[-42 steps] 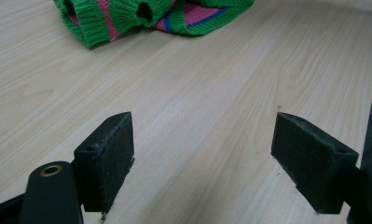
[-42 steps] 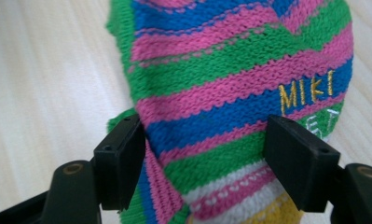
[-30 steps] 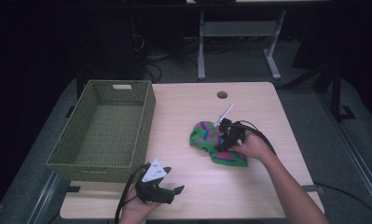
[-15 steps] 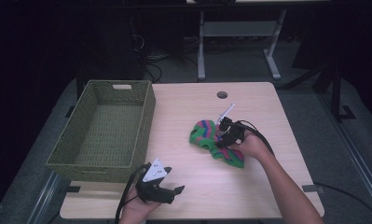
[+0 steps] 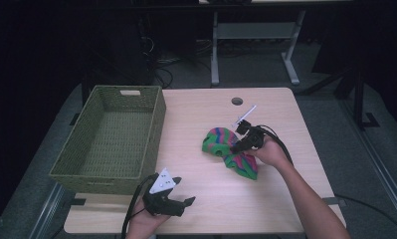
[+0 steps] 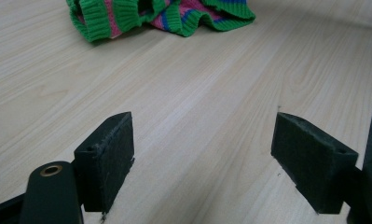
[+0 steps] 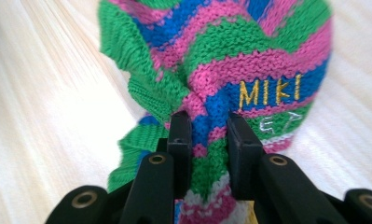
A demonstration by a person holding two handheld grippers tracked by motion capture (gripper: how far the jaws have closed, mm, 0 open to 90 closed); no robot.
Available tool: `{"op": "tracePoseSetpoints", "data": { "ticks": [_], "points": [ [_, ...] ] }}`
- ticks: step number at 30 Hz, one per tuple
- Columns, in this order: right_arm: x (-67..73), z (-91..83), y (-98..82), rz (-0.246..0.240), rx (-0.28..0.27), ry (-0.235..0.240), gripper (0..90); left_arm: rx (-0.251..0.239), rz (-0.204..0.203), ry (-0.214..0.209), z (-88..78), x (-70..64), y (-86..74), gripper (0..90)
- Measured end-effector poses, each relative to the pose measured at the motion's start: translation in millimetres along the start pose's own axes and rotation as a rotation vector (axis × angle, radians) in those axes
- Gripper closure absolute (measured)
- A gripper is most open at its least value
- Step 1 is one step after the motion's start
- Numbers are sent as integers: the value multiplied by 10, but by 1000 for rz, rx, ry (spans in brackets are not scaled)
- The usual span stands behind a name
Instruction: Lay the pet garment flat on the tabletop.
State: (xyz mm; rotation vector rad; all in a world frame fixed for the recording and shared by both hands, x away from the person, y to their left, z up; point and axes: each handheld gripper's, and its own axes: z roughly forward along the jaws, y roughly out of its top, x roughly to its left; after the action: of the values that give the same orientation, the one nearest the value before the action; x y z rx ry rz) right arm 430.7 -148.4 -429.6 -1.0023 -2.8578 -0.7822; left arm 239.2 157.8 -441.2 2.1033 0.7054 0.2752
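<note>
While the high view looks down on the pale wooden table (image 5: pixel 206 199), the right gripper (image 5: pixel 241 146) lies on a knitted garment (image 5: pixel 220 141) striped green, pink and blue, which sits crumpled near the middle of the table's right half. Its jaws have just been closing, with the knit between them. The person's right hand (image 5: pixel 268 152) wraps the gripper's body, and a cable loops off behind it. A green woven basket (image 5: pixel 158 117) stands along the table's left side, well apart from the garment. Near the front edge, the left gripper (image 5: pixel 183 204) rests in the left hand (image 5: pixel 141 224), its grey three-cornered plate on top, its jaws pointing right, towards the bare wood in front of the garment. A round hole (image 5: pixel 237 101) shows near the table's far edge.

From the left gripper view, the two black jaws stand spread wide with nothing but bare table (image 6: pixel 197 102) between them. The garment's (image 6: pixel 174 14) ribbed green hem lies farther off at the top.

From the right gripper view, the jaws pinch a bunched fold of the garment (image 7: pixel 221 56), the pads pressing into the wool from both sides. Yellow stitched letters reading MIKI (image 7: pixel 270 92) show just above the right-hand jaw, and pale table (image 7: pixel 44 116) lies behind.
</note>
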Motion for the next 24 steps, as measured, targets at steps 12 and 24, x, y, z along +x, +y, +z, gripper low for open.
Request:
{"op": "tracePoseSetpoints", "data": {
  "ticks": [12,24],
  "points": [
    [18,-325,-44,23,-92,29,742,-15,0,8,-20,-12,3,207],
    [207,-755,-115,5,-199,57,741,-34,-10,3,-37,-14,11,206]
  ]
}}
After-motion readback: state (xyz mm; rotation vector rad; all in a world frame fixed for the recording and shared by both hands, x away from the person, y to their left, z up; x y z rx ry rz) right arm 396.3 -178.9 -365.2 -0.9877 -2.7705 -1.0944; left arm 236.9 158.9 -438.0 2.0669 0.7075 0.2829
